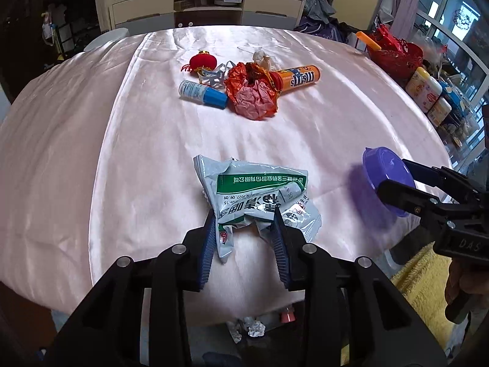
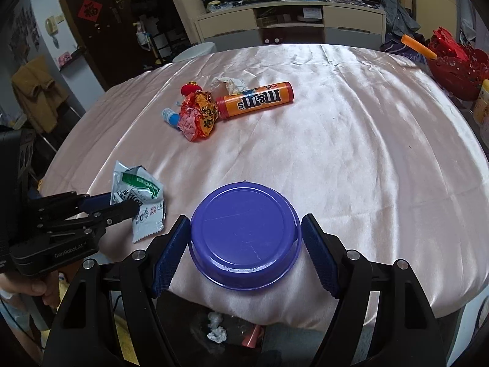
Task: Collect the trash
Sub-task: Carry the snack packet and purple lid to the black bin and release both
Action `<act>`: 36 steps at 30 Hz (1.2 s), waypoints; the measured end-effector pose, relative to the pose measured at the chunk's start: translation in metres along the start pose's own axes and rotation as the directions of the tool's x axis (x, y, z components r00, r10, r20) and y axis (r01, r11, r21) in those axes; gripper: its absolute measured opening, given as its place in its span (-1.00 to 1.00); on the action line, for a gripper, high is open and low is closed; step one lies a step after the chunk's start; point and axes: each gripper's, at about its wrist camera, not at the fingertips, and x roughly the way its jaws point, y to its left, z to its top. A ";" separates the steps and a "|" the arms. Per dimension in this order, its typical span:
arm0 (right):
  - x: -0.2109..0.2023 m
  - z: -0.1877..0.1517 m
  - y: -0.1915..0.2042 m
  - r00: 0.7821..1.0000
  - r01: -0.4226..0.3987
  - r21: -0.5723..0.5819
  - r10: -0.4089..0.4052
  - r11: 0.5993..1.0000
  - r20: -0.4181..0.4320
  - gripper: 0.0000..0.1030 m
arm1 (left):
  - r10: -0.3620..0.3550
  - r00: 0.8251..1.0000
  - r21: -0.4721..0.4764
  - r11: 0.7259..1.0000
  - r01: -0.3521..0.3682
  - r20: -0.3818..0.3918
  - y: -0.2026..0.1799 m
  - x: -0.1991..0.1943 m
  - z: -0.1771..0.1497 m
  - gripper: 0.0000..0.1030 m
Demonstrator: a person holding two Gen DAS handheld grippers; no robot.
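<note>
Nearest, the left hand-held gripper [image 1: 244, 229] pinches a crumpled grey-green wrapper [image 1: 253, 189] at the bench [image 1: 91, 153] edge, while the right hand-held gripper [image 2: 244, 244] clasps an upturned purple bowl [image 2: 244, 232], contents unseen. Farther off, an orange candy tube [image 2: 255, 100] lies on its side, lengthwise left to right, beside red foil [image 2: 197, 114] and a blue-capped bottle [image 1: 203, 94].

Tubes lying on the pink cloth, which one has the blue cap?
The small white tube left of the crumpled orange-red wrapper; the orange M&M's tube on the wrapper's other side has a red cap.
</note>
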 end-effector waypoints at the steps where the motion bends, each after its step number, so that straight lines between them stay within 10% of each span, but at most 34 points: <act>1: -0.004 -0.003 0.001 1.000 -0.001 -0.001 0.001 1.000 0.003 0.47 | 0.000 1.000 -0.002 1.000 0.000 0.007 -0.001 -0.007 -0.006 -0.37; 16: -0.047 -0.071 0.015 1.000 -0.006 -0.005 0.006 1.000 -0.008 0.47 | -0.018 0.999 -0.009 1.000 0.019 0.036 -0.020 -0.072 -0.087 -0.36; 36: 0.026 -0.146 0.024 0.966 -0.034 0.030 0.041 0.999 -0.257 0.47 | -0.082 0.971 -0.106 0.993 0.060 -0.224 -0.020 0.018 -0.177 -0.34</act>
